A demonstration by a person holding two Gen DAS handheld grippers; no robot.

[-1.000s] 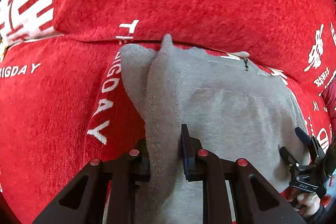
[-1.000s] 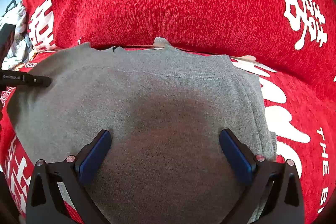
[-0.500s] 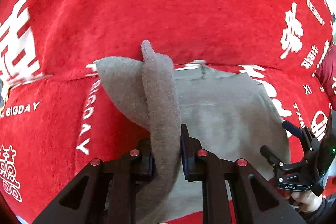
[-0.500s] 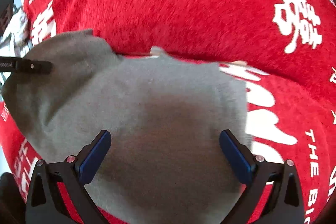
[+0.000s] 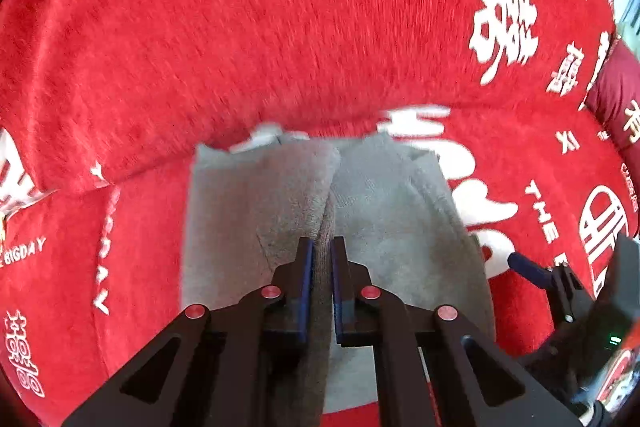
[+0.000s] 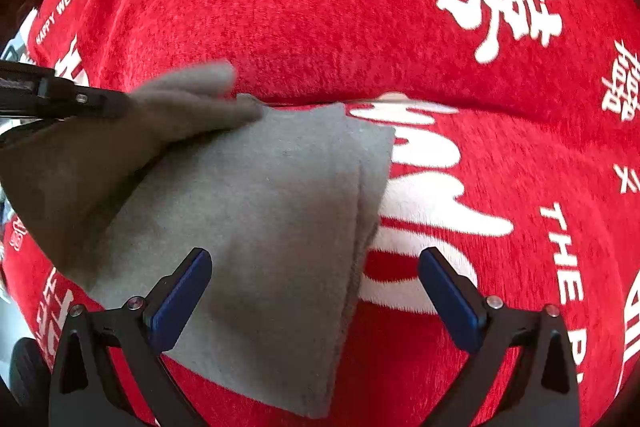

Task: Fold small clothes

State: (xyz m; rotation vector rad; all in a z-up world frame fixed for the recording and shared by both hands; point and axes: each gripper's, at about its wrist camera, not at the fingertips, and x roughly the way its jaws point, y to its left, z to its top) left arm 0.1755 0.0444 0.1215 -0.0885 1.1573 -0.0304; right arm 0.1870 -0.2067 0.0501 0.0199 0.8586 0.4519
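Your left gripper point(image 5: 320, 259) is clamped on a raised ridge of the grey garment point(image 5: 380, 227); the cloth fills the narrow gap between the two blue pads and runs down between the black finger arms. From that pinch the fabric falls away to both sides, one flap to the left and one panel to the right, both resting on the red printed cover point(image 5: 280, 27).

Your right gripper point(image 6: 316, 287) stands with its fingers wide apart and nothing pressed between them. The garment's right folded edge passes between the two fingers. The left blue pad point(image 6: 180, 299) sits over grey cloth; the right pad is over the red cover, clear of the garment.

In the right wrist view, the lifted corner rises toward the left gripper at the frame's left edge.
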